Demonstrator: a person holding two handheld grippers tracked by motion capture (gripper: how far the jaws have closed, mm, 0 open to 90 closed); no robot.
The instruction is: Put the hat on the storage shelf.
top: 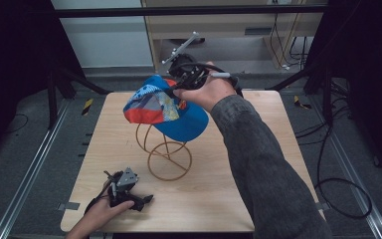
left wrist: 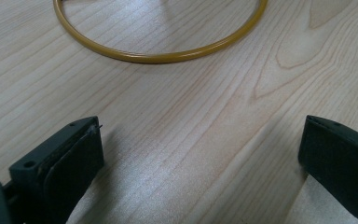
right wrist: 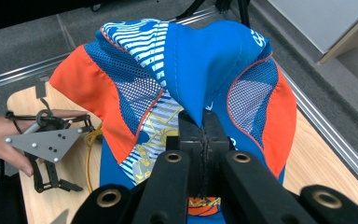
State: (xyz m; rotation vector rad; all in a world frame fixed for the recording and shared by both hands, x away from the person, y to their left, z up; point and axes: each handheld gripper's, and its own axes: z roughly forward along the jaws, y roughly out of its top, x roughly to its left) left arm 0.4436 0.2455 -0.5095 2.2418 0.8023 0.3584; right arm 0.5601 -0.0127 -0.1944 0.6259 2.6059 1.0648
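Wide-jawed left gripper rests on pale wooden table; right gripper pinches cap above grey floor.

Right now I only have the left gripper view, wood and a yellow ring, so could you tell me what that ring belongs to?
Observer: It is the base of a wire stand on the table.
Operator: Is anything on the stand?
Observer: A blue and orange cap sits over its top.
Operator: Where is the right claw, please?
Observer: The right claw is shut on the cap's fabric, at the far side of the stand.
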